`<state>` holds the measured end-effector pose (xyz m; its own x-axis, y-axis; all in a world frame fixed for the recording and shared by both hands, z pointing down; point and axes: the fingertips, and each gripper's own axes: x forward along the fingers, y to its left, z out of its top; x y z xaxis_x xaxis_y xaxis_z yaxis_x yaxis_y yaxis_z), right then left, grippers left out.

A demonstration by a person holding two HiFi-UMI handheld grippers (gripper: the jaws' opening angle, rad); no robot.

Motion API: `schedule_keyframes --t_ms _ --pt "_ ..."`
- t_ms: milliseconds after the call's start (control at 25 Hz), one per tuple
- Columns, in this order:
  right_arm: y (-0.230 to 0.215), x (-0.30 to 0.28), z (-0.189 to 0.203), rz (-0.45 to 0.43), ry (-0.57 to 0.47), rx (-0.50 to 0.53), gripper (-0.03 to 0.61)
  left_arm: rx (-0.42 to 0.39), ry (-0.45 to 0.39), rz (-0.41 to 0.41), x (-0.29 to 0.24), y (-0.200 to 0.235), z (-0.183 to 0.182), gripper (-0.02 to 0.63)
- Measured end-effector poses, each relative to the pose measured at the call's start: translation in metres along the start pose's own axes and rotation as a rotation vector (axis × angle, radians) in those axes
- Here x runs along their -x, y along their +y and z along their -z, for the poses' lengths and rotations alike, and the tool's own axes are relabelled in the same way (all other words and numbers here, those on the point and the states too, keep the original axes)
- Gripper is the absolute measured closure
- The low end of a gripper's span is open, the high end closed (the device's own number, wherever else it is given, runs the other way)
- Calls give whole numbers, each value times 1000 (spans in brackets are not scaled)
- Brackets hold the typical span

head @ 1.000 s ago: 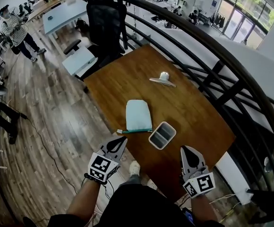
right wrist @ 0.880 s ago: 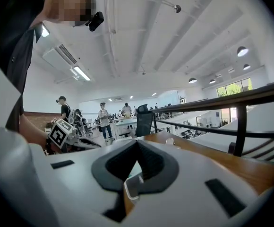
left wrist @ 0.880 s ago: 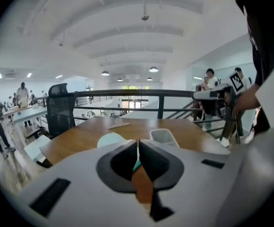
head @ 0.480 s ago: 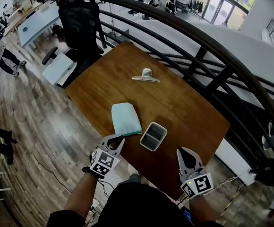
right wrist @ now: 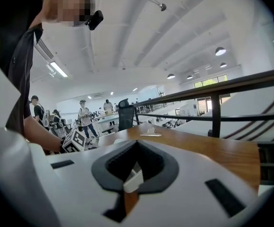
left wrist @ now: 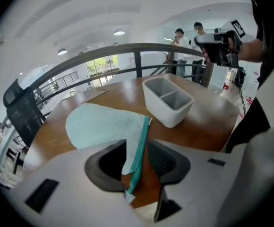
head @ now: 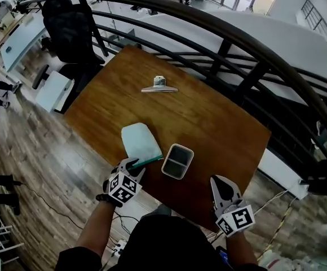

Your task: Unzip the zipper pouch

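Dark railing point(head: 237, 44) arcs across the top of the head view, upper left down to the right edge. Wooden table point(head: 208, 112) fills mid-frame under it. Black office chair point(head: 70, 24) sits upper left, off the table's far corner.

Zipper pouch point(head: 138, 140), pale teal, lies flat on the table just left of centre, near the lower-left table edge. Its darker teal zipper point(left wrist: 139, 148) runs along the edge nearest me.

Left gripper point(head: 131, 164) is at the pouch's near corner, lower left of centre, angled down. Its jaws have just been opening and I read them as wide. In the left gripper view the zipper end lies between the pads point(left wrist: 161, 159), and they aren't pressing on it.

Right gripper point(head: 221, 180) is lower right, at the near table edge, well apart from the pouch. Jaws together, nothing between them.

Grey two-compartment tray point(head: 177, 161) sits just right of the pouch. A metal clip point(head: 159, 86) lies alone, upper centre of the table.
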<state>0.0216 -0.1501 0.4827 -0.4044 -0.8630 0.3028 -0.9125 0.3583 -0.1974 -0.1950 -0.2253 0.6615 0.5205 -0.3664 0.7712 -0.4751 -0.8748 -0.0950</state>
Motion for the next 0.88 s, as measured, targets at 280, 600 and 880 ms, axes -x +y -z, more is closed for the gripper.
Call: schedule_keyframes --t_ms 280,600,880 --pt "-8 12 6 61 23 -20 581 -35 123 73 -21 -4 16 440" --pt "-8 7 9 58 40 -23 582 27 135 135 -27 -10 16 440" --pt "7 -5 11 14 71 29 583 64 145 154 -28 -9 18 505"
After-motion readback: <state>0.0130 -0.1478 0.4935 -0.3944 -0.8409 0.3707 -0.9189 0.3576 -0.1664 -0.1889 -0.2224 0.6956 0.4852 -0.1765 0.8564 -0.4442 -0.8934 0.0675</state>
